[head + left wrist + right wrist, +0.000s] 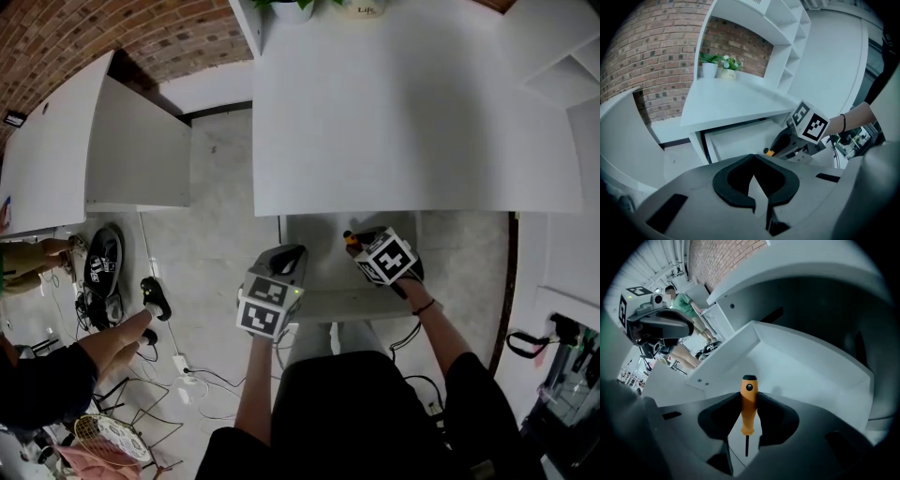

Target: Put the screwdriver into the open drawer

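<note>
Right gripper view: orange plastic-handled screwdriver [748, 409] with a black end cap and a thin dark shaft, pinched by its handle between the two black jaws of the right gripper [749, 397], one pad pressed on each side of the orange grip. Capped end out past the jaw tips and aimed into the open white drawer [801, 366]; shaft pointing back toward the gripper body. Handle end inside the drawer's walls, over its bare floor; contact with that floor not clear. Head view: right gripper [364, 242] with its square-marker cube over the drawer's right half, orange tip of the screwdriver [352, 244] toward the drawer's back, just below the edge of the flat white desk top [412, 112] above the drawer [347, 306]. Left gripper [287, 255] at the drawer's left side, near its front corner; touching or not, impossible to tell. Left gripper view: left gripper [753, 157] with jaw tips pressed together, nothing between them. Beyond it, the drawer [736, 140] pulled out under the desk top [726, 101], the right gripper [777, 147] and the screwdriver [769, 152] at the drawer's right. Another person's arm [112, 342] and loose cables [202, 380] on the floor, well off to the drawer's left in the head view.
</note>
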`<state>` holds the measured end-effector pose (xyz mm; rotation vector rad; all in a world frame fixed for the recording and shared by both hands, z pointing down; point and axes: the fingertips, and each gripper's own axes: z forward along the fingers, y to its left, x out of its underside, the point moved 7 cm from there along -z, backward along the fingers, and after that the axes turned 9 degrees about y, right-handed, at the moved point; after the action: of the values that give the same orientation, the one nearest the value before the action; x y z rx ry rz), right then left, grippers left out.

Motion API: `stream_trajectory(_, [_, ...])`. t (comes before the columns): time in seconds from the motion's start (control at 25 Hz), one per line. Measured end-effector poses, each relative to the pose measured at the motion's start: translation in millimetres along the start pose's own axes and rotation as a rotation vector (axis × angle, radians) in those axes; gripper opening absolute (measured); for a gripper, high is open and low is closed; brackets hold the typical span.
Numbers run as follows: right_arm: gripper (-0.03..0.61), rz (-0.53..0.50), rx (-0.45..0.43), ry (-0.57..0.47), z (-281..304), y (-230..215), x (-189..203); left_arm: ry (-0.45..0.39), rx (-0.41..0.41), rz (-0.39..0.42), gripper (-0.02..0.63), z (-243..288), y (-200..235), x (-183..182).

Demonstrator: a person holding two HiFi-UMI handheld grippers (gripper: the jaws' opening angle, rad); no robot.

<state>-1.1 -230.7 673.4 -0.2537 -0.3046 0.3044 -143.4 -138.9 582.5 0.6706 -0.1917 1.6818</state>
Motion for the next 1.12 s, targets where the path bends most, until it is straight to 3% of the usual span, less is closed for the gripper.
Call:
stream_trajectory(0.32, [0.109,0.013,-0.014,0.071,27.8,-6.0,4.9,0.025,0.021,0.007,0.009,14.0,0.1,2.0])
stream_trajectory(1.12, [0.109,0.11,0.024,0.119,56.1,-12.5,6.5,0.049,0.046,0.001,0.009,27.6,-0.6,6.3])
